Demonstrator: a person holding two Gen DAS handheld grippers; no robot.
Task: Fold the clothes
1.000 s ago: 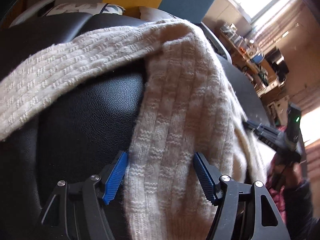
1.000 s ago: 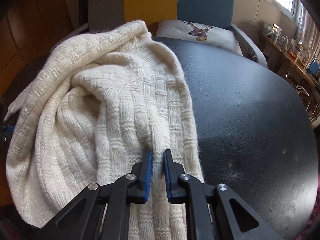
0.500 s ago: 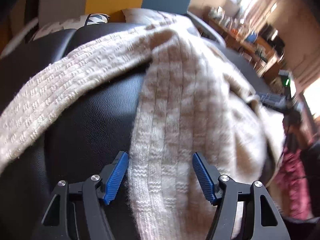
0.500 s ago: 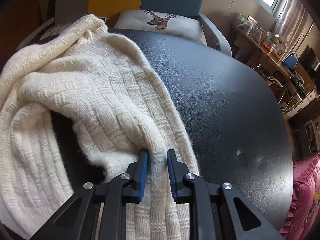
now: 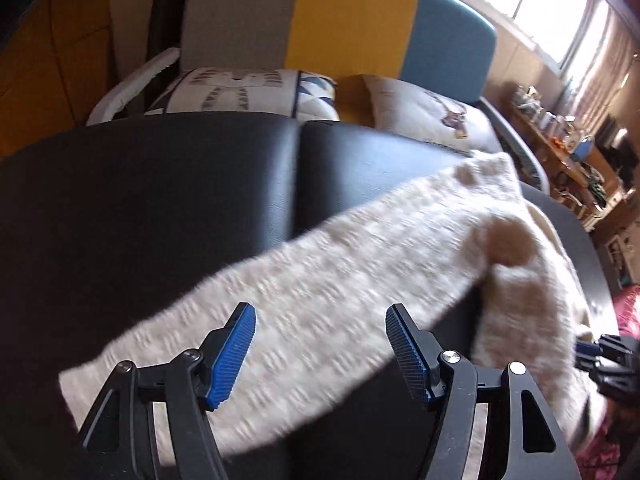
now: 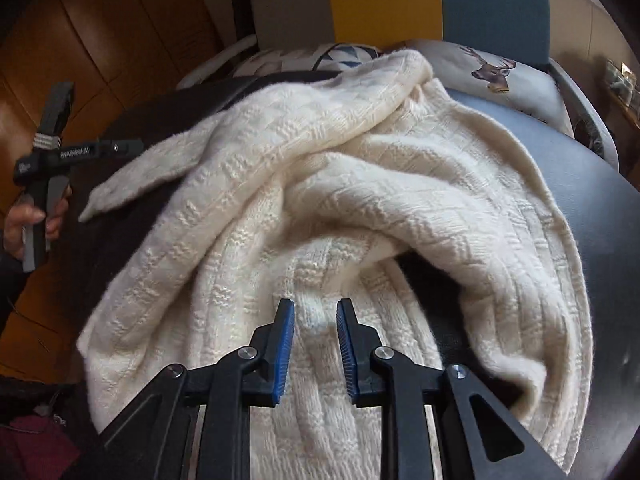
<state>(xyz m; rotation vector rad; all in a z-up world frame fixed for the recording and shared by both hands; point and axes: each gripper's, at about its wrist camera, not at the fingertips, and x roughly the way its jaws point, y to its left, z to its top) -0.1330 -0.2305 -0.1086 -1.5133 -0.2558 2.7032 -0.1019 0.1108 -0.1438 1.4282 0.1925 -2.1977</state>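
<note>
The cream knit sweater (image 6: 340, 208) lies bunched on the black padded worktop (image 6: 600, 208), heaped toward its left side in the right wrist view, with bare black surface out to the right edge. A second ago the right gripper (image 6: 315, 320) had its blue pads nearly together, pinching a ridge of knit; now its jaws are opening, a fold of the sweater stands up between them, and the pads no longer press on it. The pile has also changed shape: a long sleeve (image 6: 168, 160) now stretches flat toward the left edge of the worktop, where it earlier hung folded into the heap.

The left gripper (image 5: 320, 320) stands wide apart, as it did a second ago. Before, it straddled the ribbed body of the sweater; now it has swung over, and the blurred sleeve (image 5: 320, 280) runs crosswise under its fingers, which do not close on it. More of the worktop's far edge shows beyond it, with the cushions (image 5: 248, 88) and the grey, yellow and blue backrest (image 5: 352, 12) behind. From the right wrist view, the person's left hand (image 6: 28, 220) holds that gripper by its handle off the left edge.
</note>
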